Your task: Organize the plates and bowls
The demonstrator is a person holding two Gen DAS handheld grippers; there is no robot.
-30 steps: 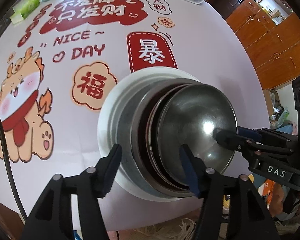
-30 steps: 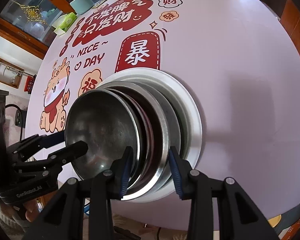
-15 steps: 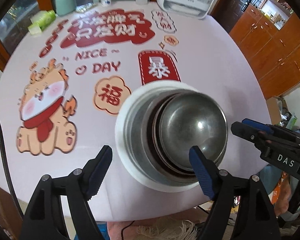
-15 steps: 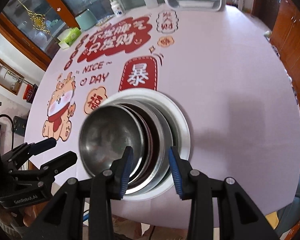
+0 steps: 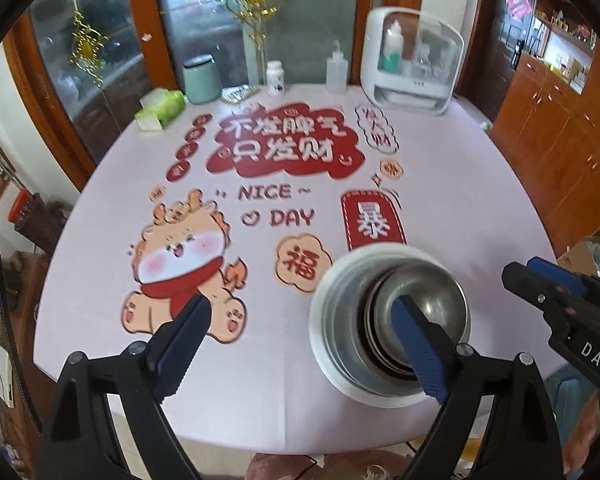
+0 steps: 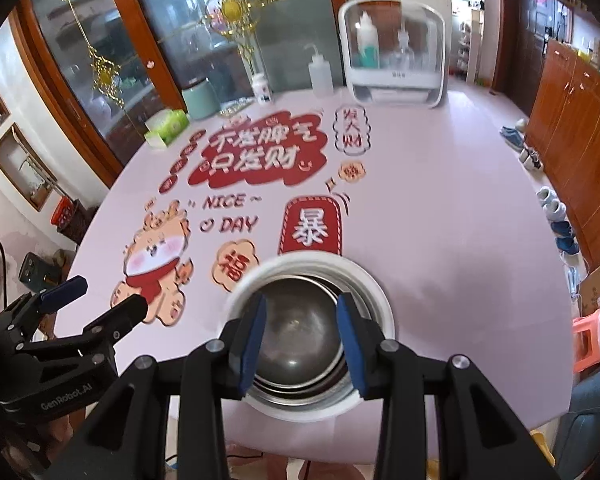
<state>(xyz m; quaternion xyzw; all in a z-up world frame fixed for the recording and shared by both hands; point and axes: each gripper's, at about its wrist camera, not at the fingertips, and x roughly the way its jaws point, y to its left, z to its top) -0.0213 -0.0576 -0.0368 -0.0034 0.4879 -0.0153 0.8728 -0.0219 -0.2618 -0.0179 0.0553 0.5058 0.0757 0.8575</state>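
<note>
Nested stack (image 5: 384, 336) of dishes at lower right of the left wrist view, lower centre of the right wrist view (image 6: 312, 332); sits near the front edge of the round table (image 5: 480, 200), just below the red character panel of the printed cloth. White plate (image 6: 374, 300) at the bottom, wide steel dish (image 5: 336, 320) on it, dark rim (brownish, blurred, cannot tell what kind of dish) inside that, steel bowl (image 6: 300, 328) on top, upright, open side up.

Left gripper (image 5: 302, 340) at the bottom of its own view, blue-padded fingers spread very wide, nothing between them; left pad over the cartoon dragon's feet, right pad (image 5: 418, 350) overlapping the bowl in frame, contact not readable. Same gripper seen from the right wrist view (image 6: 100, 300) at lower left, beside the table edge, tips apart, holding nothing.

Right gripper (image 6: 302, 340) bottom centre of its own view, fingers parted moderately, framing the bowl from above, empty; touching or not, cannot tell. In the left wrist view at the right edge (image 5: 540, 276), clear of the stack, tips apart.

Far side of the table, top of both frames: white cabinet with clear door (image 5: 410, 60), squeeze bottle (image 5: 337, 70), small white jar (image 5: 275, 77), mint canister (image 5: 201, 79), green tissue pack (image 5: 160, 109). Wooden cupboards (image 5: 572, 128) at right.
</note>
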